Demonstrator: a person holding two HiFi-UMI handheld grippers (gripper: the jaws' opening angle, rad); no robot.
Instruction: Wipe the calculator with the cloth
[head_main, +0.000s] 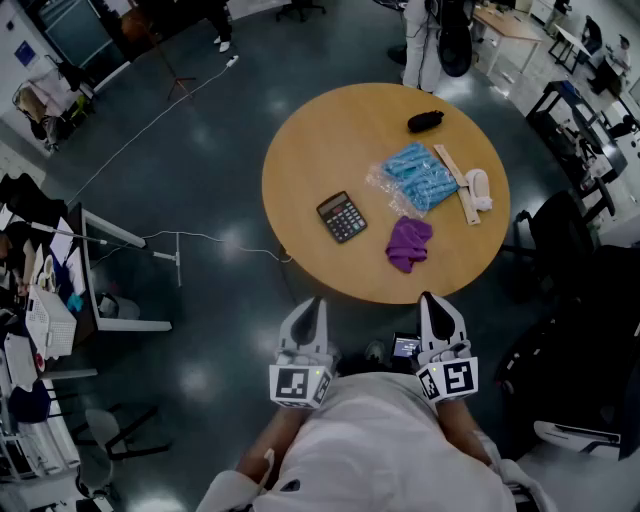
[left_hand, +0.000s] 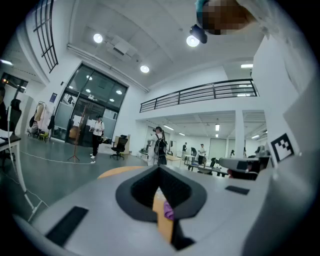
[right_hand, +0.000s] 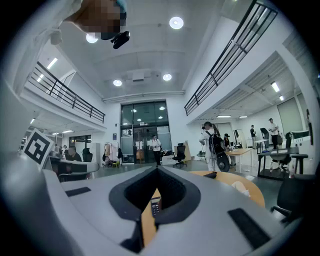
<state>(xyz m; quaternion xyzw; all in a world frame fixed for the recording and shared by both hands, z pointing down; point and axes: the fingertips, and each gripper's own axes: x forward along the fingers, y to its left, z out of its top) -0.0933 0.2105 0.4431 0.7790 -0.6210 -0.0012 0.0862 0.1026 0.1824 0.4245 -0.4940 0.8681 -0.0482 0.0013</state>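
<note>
On the round wooden table a black calculator lies left of centre. The crumpled purple cloth rests to its right, near the table's near edge. Both grippers are held close to my body, short of the table and touching nothing. The left gripper has its jaws together and nothing in them, and so does the right gripper. In the left gripper view, a slit below the left gripper shows a bit of the cloth. In the right gripper view, below the right gripper, the calculator shows.
A blue bundle in clear plastic, a wooden stick, a white item and a small black object lie on the table's far right. A person stands beyond it. An office chair is at right, a desk at left.
</note>
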